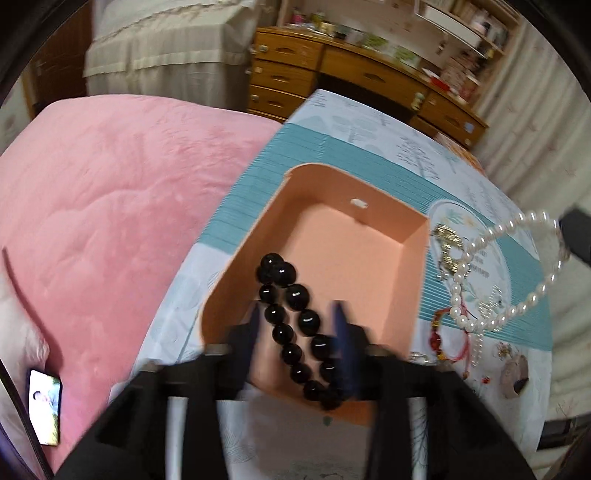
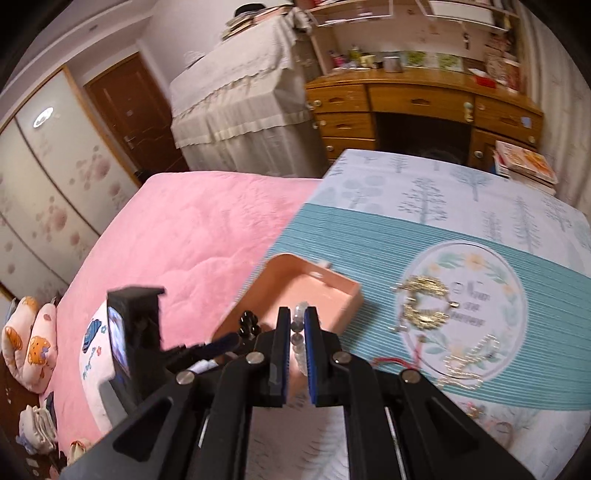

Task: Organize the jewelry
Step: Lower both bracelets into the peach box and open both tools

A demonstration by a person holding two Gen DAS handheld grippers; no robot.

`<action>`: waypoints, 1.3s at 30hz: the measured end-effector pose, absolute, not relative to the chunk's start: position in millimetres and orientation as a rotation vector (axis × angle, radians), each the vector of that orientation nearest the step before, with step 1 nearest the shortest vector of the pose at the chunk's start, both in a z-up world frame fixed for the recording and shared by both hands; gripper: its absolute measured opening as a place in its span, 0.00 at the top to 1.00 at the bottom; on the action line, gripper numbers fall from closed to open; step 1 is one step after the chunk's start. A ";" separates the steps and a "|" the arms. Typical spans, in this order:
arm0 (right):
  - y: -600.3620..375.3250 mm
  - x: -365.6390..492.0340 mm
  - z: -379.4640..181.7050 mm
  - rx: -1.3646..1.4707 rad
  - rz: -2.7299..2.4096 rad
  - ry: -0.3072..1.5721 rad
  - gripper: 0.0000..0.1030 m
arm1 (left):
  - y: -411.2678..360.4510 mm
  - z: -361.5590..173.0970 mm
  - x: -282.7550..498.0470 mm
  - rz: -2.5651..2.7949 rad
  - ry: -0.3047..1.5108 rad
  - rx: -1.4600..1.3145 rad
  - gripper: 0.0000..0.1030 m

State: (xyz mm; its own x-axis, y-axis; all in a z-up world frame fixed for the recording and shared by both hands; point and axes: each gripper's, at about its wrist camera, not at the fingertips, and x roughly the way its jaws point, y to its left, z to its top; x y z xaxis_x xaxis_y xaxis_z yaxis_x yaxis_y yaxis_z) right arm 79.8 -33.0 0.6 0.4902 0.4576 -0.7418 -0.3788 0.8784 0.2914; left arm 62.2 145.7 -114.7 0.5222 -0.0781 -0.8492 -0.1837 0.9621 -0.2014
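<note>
**Bedroom with pink bed and wooden desk**

A pink quilted blanket [image 2: 177,236] is covering the bed on the left. At the far side, a wooden desk [image 2: 424,110] with drawers is standing against the wall, shelves [image 2: 406,11] rising above it. A pale cloth [image 2: 236,99] is draping furniture left of the desk. A brown door [image 2: 129,110] and floral sliding wardrobe panels [image 2: 48,184] are lining the far left.

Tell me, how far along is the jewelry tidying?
Just starting. The peach box looks empty. In hand: the left gripper dangles a black bead bracelet over the box; the right gripper pinches a pearl necklace. Left on the cloth: gold chains, a red string bracelet.
</note>
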 end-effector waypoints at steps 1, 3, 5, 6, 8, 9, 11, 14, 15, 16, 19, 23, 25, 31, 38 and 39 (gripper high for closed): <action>-26.5 82.1 0.1 0.087 0.507 0.924 0.93 | 147.8 -116.7 57.5 0.077 1.008 -0.295 0.36; -15.2 88.2 -2.2 0.082 0.498 0.921 0.93 | 148.1 -115.3 52.9 0.080 0.975 -0.285 0.36; -6.9 95.2 -5.9 0.076 0.484 0.924 0.93 | 144.6 -112.0 50.4 0.098 0.953 -0.238 0.32; -3.0 98.1 -7.9 0.073 0.477 0.924 0.93 | 144.8 -110.5 48.0 0.098 0.939 -0.228 0.30; 4.1 103.7 -13.6 0.061 0.460 0.925 0.93 | 144.2 -106.6 45.4 0.102 0.904 -0.213 0.18; 7.8 107.1 -18.8 0.053 0.447 0.930 0.93 | 145.2 -105.1 43.7 0.117 0.885 -0.203 0.16; 11.9 111.2 -28.0 0.052 0.419 0.946 0.92 | 149.9 -102.6 40.8 0.133 0.851 -0.200 0.15; 17.9 116.7 -44.9 0.041 0.386 0.996 0.92 | 159.4 -102.8 42.4 0.134 0.845 -0.233 0.15; 18.3 117.7 -48.5 0.042 0.382 1.008 0.91 | 161.5 -103.2 43.1 0.136 0.849 -0.241 0.15; 18.7 117.4 -53.6 0.046 0.381 1.025 0.91 | 164.6 -105.1 44.7 0.139 0.858 -0.252 0.15; 18.5 112.1 -59.8 0.041 0.373 1.031 0.87 | 169.3 -108.3 47.6 0.147 0.876 -0.268 0.15; 13.7 98.9 -57.5 0.037 0.365 1.008 0.66 | 169.1 -107.1 46.9 0.149 0.871 -0.268 0.15; 7.2 88.1 -52.7 0.034 0.376 0.989 0.59 | 166.0 -105.8 45.9 0.150 0.867 -0.259 0.15; -19.8 68.0 -39.1 0.072 0.384 0.964 0.57 | 155.7 -100.6 40.4 0.137 0.852 -0.245 0.15; -58.1 45.9 -28.9 0.139 0.343 0.893 0.57 | 138.8 -87.0 29.7 0.100 0.819 -0.223 0.15; -65.8 39.6 -26.8 0.129 0.307 0.859 0.57 | 135.7 -84.7 28.0 0.092 0.812 -0.219 0.15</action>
State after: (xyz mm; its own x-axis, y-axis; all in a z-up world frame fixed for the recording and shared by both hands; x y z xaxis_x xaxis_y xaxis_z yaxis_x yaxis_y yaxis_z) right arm 39.6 -65.8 -26.8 0.6125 0.3166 -0.7243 -0.2134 0.9485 0.2341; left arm 28.0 135.7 -84.7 0.6854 -0.0025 -0.7282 -0.1653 0.9734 -0.1589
